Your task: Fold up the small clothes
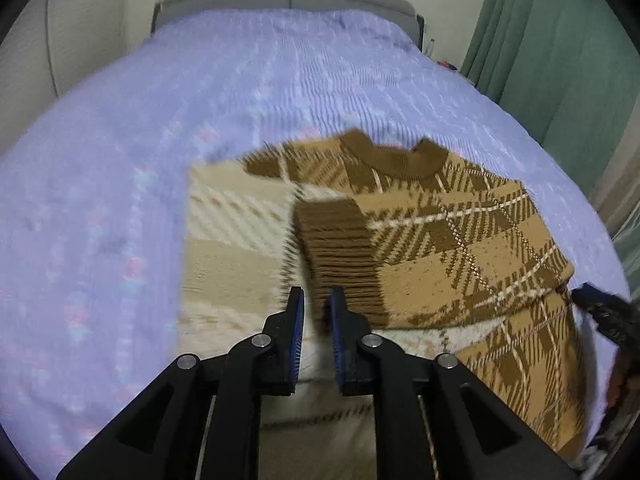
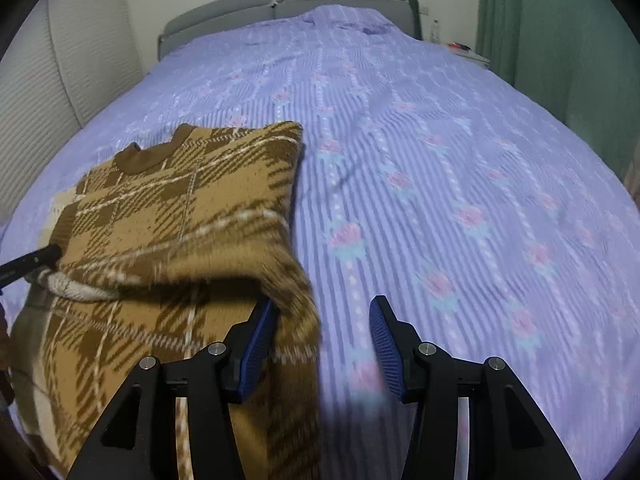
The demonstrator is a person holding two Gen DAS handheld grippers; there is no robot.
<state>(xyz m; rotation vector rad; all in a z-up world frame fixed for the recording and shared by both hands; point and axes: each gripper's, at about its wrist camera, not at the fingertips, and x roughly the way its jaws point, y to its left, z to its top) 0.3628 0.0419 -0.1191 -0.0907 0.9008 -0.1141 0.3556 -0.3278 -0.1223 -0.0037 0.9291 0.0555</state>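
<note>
Sweater (image 1: 460, 240) lies on bed (image 1: 120, 160), neck end far, long way up the bed | left gripper (image 1: 316, 300) nearly closed, holds nothing, just short of brown cuff (image 1: 336, 240) | right gripper (image 2: 324, 308) half open, sweater edge between, no squeeze

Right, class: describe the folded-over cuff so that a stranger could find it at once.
Start at the lilac flowered bedspread, then the tan plaid sweater lying on it. The cuff is the plain brown ribbed band below the collar, the only unchecked straight patch.
</note>
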